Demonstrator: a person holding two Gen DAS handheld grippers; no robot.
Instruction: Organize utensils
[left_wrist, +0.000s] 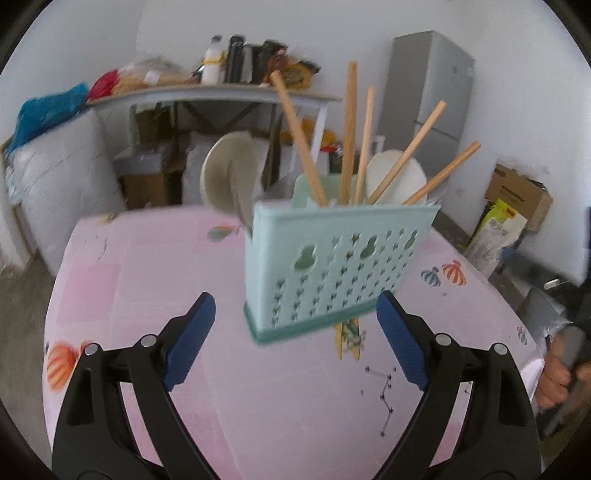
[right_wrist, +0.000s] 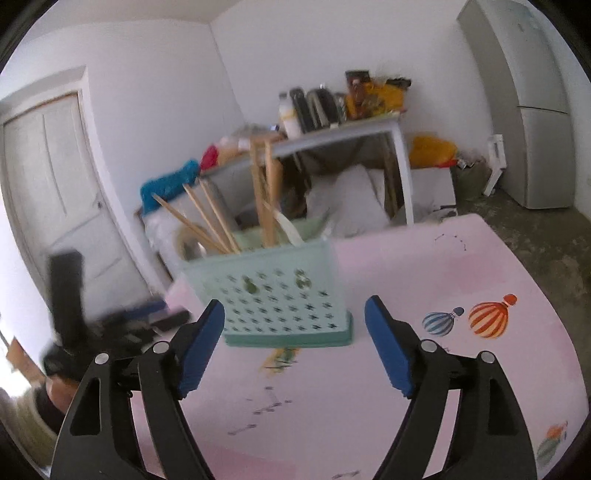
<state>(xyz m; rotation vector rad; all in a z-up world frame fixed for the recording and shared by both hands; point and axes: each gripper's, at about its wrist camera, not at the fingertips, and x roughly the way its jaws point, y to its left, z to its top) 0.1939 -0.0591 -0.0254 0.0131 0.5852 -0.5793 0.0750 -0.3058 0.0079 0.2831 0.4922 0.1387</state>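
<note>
Two empty grippers, left (left_wrist: 295, 332) and right (right_wrist: 294, 341), spread wide at lower frame before a light, stiff plastic basket (left_wrist: 336, 266) mid-table (left_wrist: 147, 295) holding loose chopsticks (left_wrist: 299, 140) and spoons (left_wrist: 227, 173), probably best gripped by its rim.

A pale green perforated plastic utensil holder (left_wrist: 332, 266) is placed on the pink-covered table (left_wrist: 147, 295); wooden chopsticks (left_wrist: 347, 136) and spoons are kept inside it

A lived-in home room is showing itself here: a grey fridge (left_wrist: 430, 92) is standing against the wall, a cluttered side table (left_wrist: 207, 94) is holding bottles and food packets, and a pink patterned cloth is covering the table (left_wrist: 147, 295).
</note>
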